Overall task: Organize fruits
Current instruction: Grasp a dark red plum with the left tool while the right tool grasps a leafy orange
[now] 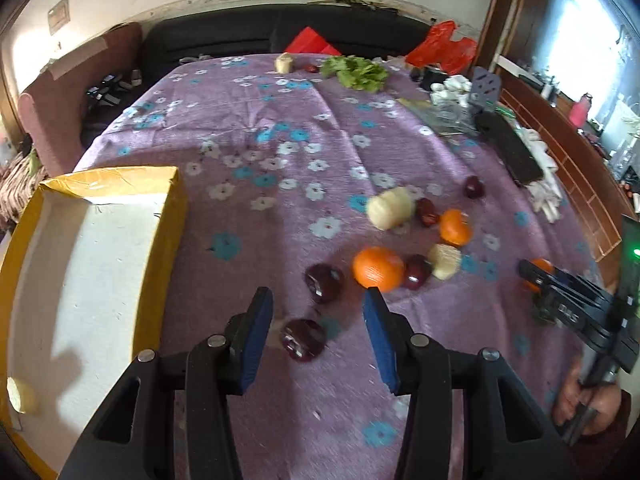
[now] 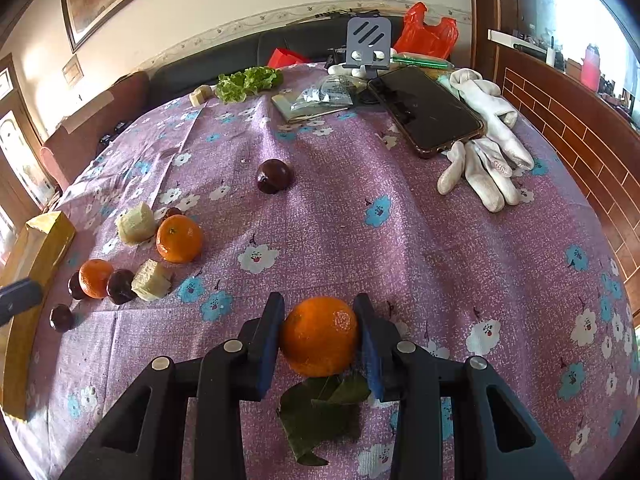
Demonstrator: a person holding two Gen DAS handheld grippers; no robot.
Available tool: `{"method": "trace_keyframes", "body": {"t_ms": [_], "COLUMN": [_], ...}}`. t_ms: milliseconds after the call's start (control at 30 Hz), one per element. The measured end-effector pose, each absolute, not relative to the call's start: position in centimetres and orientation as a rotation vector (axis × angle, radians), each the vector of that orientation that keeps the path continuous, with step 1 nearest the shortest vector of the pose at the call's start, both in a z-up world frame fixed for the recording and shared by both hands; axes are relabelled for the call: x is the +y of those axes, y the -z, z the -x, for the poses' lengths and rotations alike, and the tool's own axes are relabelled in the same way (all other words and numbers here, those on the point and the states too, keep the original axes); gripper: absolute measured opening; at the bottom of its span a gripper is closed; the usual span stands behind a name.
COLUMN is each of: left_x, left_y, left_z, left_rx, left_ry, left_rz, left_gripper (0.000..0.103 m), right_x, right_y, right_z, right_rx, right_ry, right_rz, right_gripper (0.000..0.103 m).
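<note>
So the purple floral tablecloth (image 2: 400,240) has my cardboard box (image 1: 80,280) at its left edge. My right gripper (image 2: 319,334) is clamped on a leafy orange (image 2: 319,336) near the cloth's front. My left gripper (image 1: 318,334) hangs with fingers apart, nothing gripped, over a dark plum (image 1: 303,339) beside the box.

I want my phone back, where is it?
In the right wrist view the phone lies at the table's far right, beside the white gloves and in front of the grey stand.
</note>
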State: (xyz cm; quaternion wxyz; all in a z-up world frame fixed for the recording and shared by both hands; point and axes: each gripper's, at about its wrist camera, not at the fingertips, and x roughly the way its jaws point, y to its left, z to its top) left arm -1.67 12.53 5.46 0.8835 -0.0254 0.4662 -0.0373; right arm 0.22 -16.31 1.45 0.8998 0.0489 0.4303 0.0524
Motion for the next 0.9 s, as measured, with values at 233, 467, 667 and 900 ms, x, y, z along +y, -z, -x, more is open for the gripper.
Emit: {"method": "trace_keyframes", "body": {"t_ms": [233,467,667,900], "left_x": [14.0,13.4,13.0,15.2], "left_y": [-3.2,-1.6,-1.8,-6.1], "left_z": [2.6,2.4,3.3,7.1], "left_rx": [1.006,1.008,0.980,0.880], "left_ry": [0.033,0.086,0.092,0.076], "left_rz": [0.027,0.030,0.031,0.146], "left_gripper": [0.058,0.047,0.028,0.028], "right_x": [-15.7,-15.8,-15.7,-16.1], "right_y": [-1.4,-1.4,-1.4,-2.8], "right_z": [-0.6,-0.6,-0.5,0.8], "right_rx": [0.898,0.897,0.893,0.809], "right_ry": [-0.093,-0.090,-0.085,-0.120], "right_rz": [-0.066,-0.062,-0.055,-0.119], "right_gripper": [0.039,0.039,0.038,0.038]}}
